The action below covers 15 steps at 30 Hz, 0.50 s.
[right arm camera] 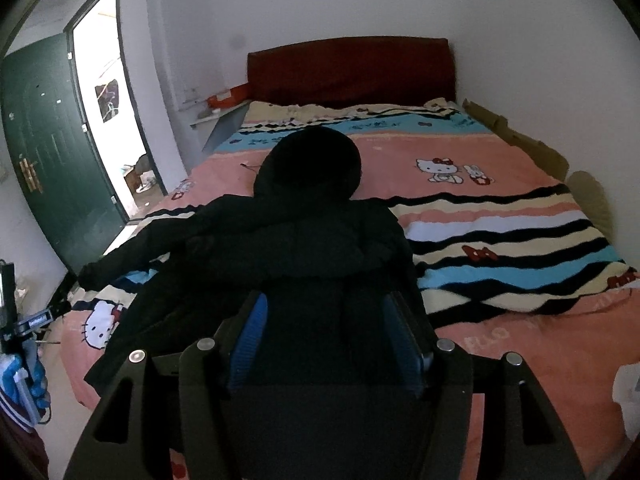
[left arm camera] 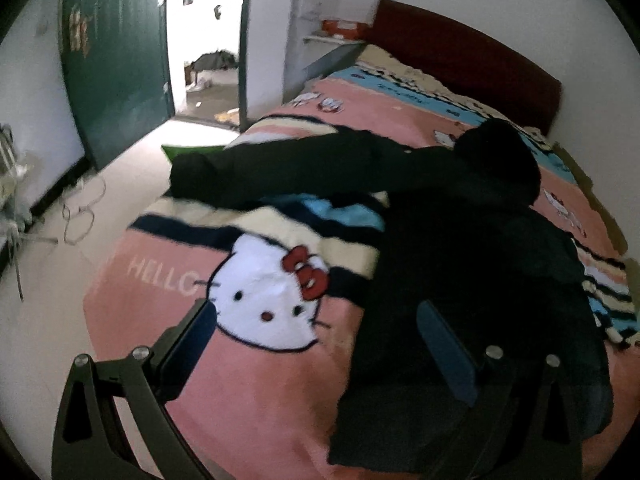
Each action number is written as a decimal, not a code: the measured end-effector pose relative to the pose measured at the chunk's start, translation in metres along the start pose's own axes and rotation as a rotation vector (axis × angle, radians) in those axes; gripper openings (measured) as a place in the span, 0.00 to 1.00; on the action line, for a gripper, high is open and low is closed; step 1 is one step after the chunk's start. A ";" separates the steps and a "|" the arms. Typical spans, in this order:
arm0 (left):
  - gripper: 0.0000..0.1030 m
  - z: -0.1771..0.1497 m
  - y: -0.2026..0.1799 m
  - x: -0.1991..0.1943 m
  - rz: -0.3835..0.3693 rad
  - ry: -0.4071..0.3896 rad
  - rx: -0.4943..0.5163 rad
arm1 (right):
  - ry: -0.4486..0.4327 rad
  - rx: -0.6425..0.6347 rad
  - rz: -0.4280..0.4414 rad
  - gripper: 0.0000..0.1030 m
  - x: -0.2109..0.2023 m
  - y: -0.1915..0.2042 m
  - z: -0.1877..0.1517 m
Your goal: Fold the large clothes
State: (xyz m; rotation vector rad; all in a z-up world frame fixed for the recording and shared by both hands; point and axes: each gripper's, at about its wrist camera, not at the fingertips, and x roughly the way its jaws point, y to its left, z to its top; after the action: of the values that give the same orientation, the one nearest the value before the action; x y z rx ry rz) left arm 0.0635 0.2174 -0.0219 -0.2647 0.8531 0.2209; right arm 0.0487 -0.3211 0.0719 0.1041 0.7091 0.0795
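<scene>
A large black hooded jacket (left arm camera: 460, 240) (right arm camera: 304, 232) lies spread on the bed's pink cartoon-cat blanket (left arm camera: 260, 392) (right arm camera: 520, 344), its hood (right arm camera: 312, 160) toward the headboard. One sleeve (left arm camera: 280, 168) (right arm camera: 132, 252) stretches out toward the bed's door side. My left gripper (left arm camera: 314, 306) is open wide above the blanket at the jacket's left edge, with nothing between its fingers. My right gripper (right arm camera: 325, 296) hangs open over the jacket's lower body; its blue pads (right arm camera: 248, 340) press on no cloth. The left gripper's body (right arm camera: 12, 312) shows at the left edge of the right wrist view.
A dark green door (left arm camera: 116, 60) stands open onto a bright doorway (left arm camera: 208, 40). Cables (left arm camera: 80, 212) lie on the pale floor beside the bed. A dark red headboard (right arm camera: 348, 68) backs the bed, with a small shelf and orange box (right arm camera: 228, 98) at its left. Cardboard (right arm camera: 520, 136) lines the right wall.
</scene>
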 end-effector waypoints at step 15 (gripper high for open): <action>0.98 0.023 0.123 0.077 -0.065 0.050 -0.274 | 0.059 0.033 -0.056 0.59 0.034 0.005 -0.004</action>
State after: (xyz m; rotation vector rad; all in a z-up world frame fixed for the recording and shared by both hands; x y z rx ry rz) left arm 0.0929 0.3474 -0.0835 -0.5551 0.8617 0.2711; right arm 0.0715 -0.3118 0.0474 0.1142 0.7720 0.0177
